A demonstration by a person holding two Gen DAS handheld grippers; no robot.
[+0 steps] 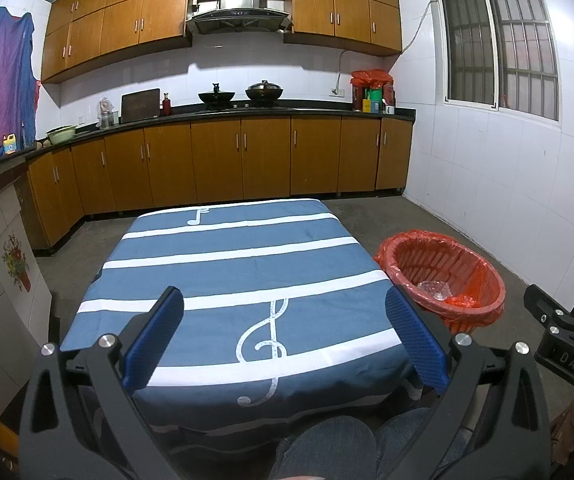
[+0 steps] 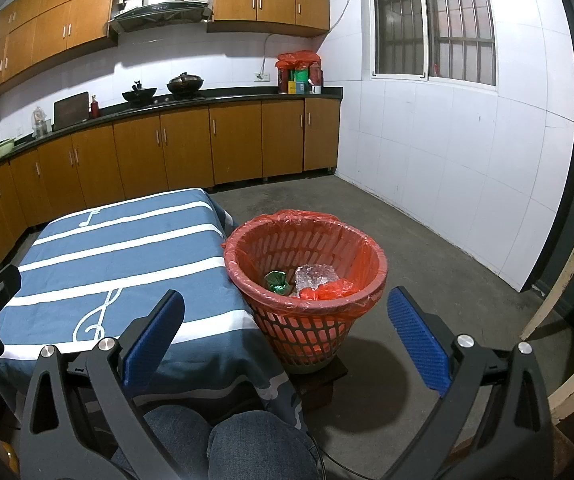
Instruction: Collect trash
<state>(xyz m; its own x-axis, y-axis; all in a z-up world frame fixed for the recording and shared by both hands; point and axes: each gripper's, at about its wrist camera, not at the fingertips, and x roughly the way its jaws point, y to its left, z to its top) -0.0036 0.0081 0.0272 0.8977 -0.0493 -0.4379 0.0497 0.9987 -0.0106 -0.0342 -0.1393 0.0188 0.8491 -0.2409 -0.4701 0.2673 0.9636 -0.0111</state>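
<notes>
A red basket [image 2: 307, 320] lined with a red plastic bag stands on the floor at the table's right side. Inside lie a green wrapper [image 2: 277, 282], a crumpled clear plastic piece [image 2: 315, 274] and a red scrap [image 2: 329, 291]. The left wrist view shows the same basket [image 1: 443, 276] at right. The table [image 1: 239, 280] wears a blue cloth with white stripes and music notes; nothing lies on it. My left gripper [image 1: 285, 320] hangs open over the table's near edge. My right gripper [image 2: 287, 322] is open, nothing between its fingers, just short of the basket.
Wooden kitchen cabinets [image 1: 223, 160] and a counter with woks [image 1: 265, 92] line the far wall. A white tiled wall with a barred window [image 2: 435, 20] is at right. Concrete floor [image 2: 427, 256] surrounds the basket. A person's knees in jeans [image 2: 247, 440] sit below the grippers.
</notes>
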